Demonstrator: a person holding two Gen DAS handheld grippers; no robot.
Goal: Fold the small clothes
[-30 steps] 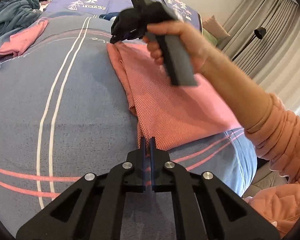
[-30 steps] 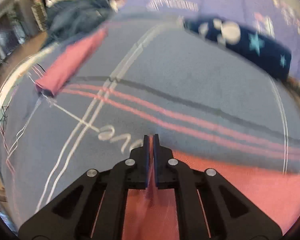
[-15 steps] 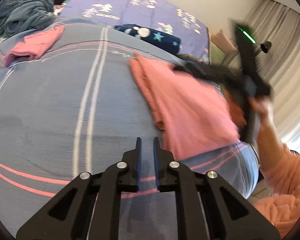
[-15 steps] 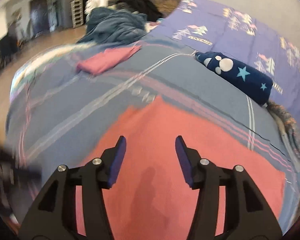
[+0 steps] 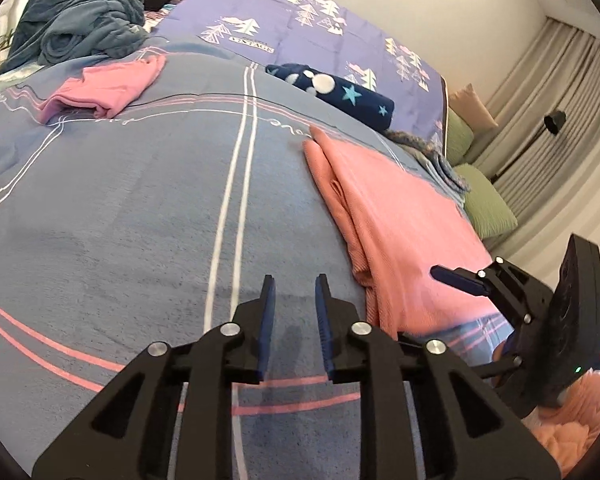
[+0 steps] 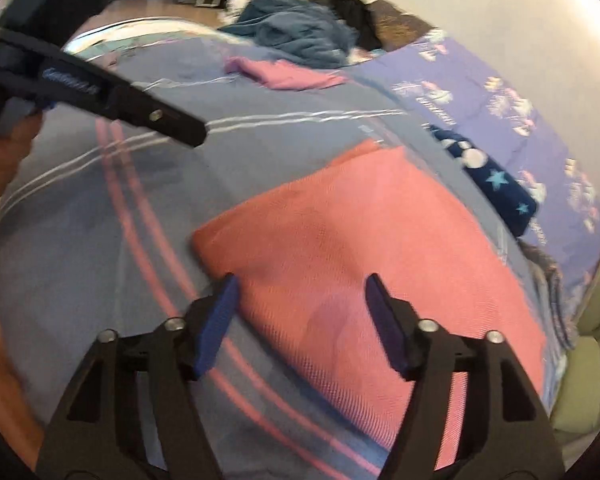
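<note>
Right now the salmon-pink garment lies folded flat on the bed's grey-blue blanket, toward the near right side, its folded edge running along its left. Neither tool is holding it. The left gripper hangs over bare blanket just left of the garment, its fingers parted by a narrow gap with nothing between them. The right gripper sits above the garment's near corner, fingers spread wide and holding nothing. Farther up the bed a second pink garment lies folded, well apart from the first. A navy piece with stars rests beyond the salmon one, near the purple tree-print cover. A rumpled blue blanket heap sits at the far left.
</note>
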